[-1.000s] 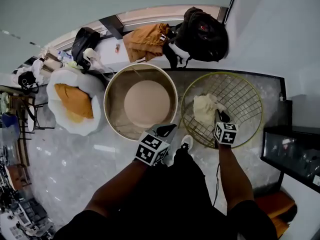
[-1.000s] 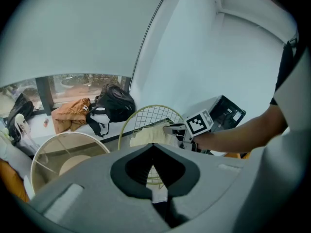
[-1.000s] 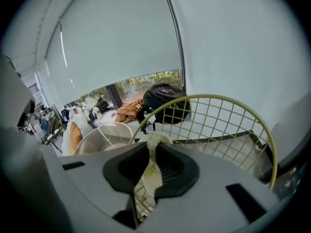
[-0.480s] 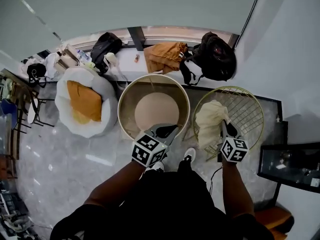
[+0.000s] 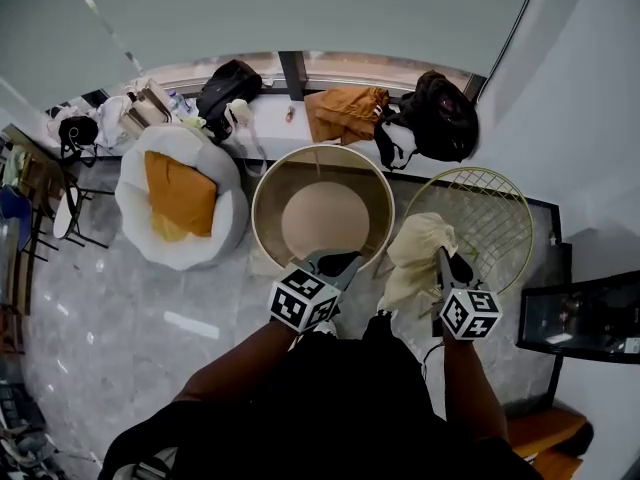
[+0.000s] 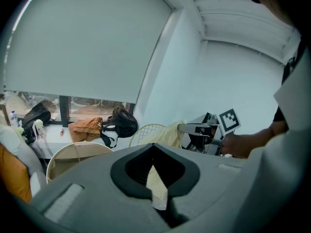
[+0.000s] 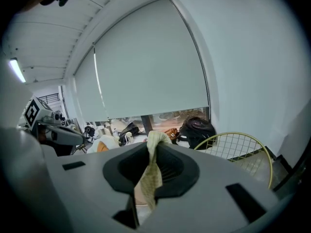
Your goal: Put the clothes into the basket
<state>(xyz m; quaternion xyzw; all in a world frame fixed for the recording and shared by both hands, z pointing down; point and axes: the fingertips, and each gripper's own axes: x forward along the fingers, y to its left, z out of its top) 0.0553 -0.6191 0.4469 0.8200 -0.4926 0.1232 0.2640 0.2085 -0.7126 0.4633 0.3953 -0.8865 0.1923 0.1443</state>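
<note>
A pale yellow cloth (image 5: 415,258) hangs from my right gripper (image 5: 443,258), which is shut on its top edge. It hangs over the near left rim of the gold wire basket (image 5: 490,208). In the right gripper view the cloth (image 7: 154,141) comes up between the jaws and folds over them. My left gripper (image 5: 335,261) hovers at the near rim of the round beige basket (image 5: 262,193), jaws nearly together and nothing in them. The left gripper view shows the right gripper (image 6: 194,128) and the cloth (image 6: 167,134) to its right.
A white beanbag with an orange cushion (image 5: 180,203) sits left of the beige basket. On the window sill behind lie a black backpack (image 5: 440,118), an orange garment (image 5: 345,113) and a black bag (image 5: 228,83). A dark cabinet (image 5: 580,313) stands at the right.
My right gripper has lifted the cloth up out of the wire basket and drawn it toward that basket's near left rim. Both grippers have risen.
</note>
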